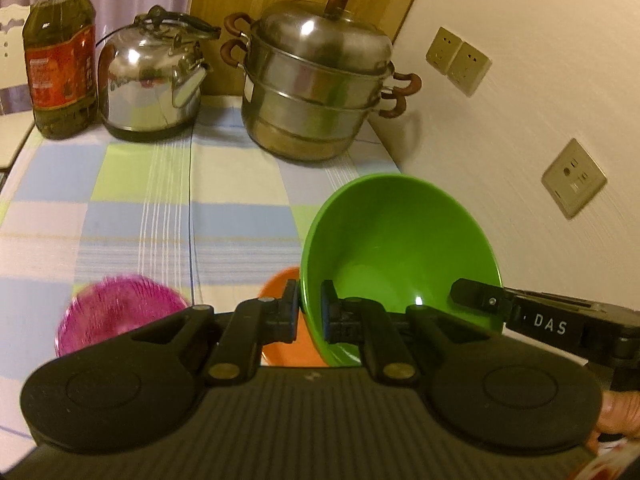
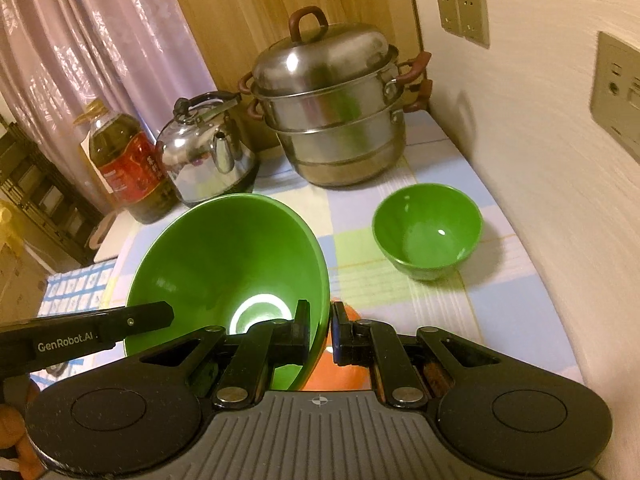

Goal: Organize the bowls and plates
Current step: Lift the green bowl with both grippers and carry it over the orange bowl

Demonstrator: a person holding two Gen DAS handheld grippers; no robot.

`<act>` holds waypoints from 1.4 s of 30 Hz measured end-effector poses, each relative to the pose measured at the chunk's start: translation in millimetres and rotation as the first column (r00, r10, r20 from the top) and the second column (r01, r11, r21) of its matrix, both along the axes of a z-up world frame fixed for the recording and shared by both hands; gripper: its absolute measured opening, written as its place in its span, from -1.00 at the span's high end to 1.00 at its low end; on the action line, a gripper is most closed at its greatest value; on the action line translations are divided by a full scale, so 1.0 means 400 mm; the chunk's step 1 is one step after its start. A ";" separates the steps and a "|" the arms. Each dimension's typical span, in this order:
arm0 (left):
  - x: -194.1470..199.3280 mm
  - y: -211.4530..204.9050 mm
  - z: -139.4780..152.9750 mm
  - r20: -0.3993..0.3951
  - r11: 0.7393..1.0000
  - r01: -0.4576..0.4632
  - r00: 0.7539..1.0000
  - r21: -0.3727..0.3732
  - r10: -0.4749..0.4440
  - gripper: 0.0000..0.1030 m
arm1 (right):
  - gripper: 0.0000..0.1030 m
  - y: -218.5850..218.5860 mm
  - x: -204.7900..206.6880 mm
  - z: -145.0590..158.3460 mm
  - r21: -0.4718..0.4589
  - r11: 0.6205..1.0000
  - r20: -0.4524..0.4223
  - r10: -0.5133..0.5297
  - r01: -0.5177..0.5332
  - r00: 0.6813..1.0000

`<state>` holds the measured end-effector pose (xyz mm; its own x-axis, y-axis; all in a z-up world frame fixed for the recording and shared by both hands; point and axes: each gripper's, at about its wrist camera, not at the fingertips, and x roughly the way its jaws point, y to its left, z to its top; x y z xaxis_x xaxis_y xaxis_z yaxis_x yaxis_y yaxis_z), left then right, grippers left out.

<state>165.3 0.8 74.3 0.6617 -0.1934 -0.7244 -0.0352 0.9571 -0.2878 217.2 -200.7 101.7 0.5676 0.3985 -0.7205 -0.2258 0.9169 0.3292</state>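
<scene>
Both grippers hold one large green bowl [image 1: 400,248] tilted above the table. My left gripper [image 1: 310,312] is shut on its left rim. My right gripper [image 2: 321,330] is shut on the bowl's right rim; the bowl also shows in the right wrist view [image 2: 224,256]. The right gripper's finger shows in the left wrist view [image 1: 476,298], and the left gripper's finger in the right wrist view [image 2: 148,316]. An orange bowl [image 1: 280,320] lies under the green bowl, partly hidden. A small green bowl [image 2: 428,232] stands upright to the right. A magenta bowl [image 1: 116,312] sits at the left.
A steel steamer pot [image 1: 316,80], a kettle [image 1: 152,80] and an oil bottle [image 1: 60,60] stand at the back of the checked tablecloth [image 1: 140,208]. The wall with sockets [image 1: 574,178] runs close along the right side.
</scene>
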 end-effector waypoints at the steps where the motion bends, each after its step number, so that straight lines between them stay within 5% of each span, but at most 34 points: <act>1: -0.014 -0.004 -0.004 -0.001 1.000 0.001 1.000 0.000 -0.001 0.82 | 0.80 -0.004 -0.014 -0.003 -0.003 1.000 0.003 -0.001 0.001 1.000; 17: -0.185 -0.035 -0.072 -0.024 1.000 0.010 1.000 0.017 -0.009 0.82 | 0.80 -0.041 -0.200 -0.081 0.037 0.999 -0.036 -0.024 0.025 0.999; 42: -0.309 -0.025 -0.209 -0.137 1.000 -0.016 0.991 -0.004 0.015 0.82 | 0.81 -0.023 -0.319 -0.198 -0.003 1.000 -0.130 0.017 -0.018 0.991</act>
<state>41.7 -9.4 -9.5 0.5596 -0.1875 -0.8073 -0.0895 0.9547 -0.2839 89.6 -210.1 22.6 0.4622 0.4041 -0.7894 -0.1976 0.9147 0.3526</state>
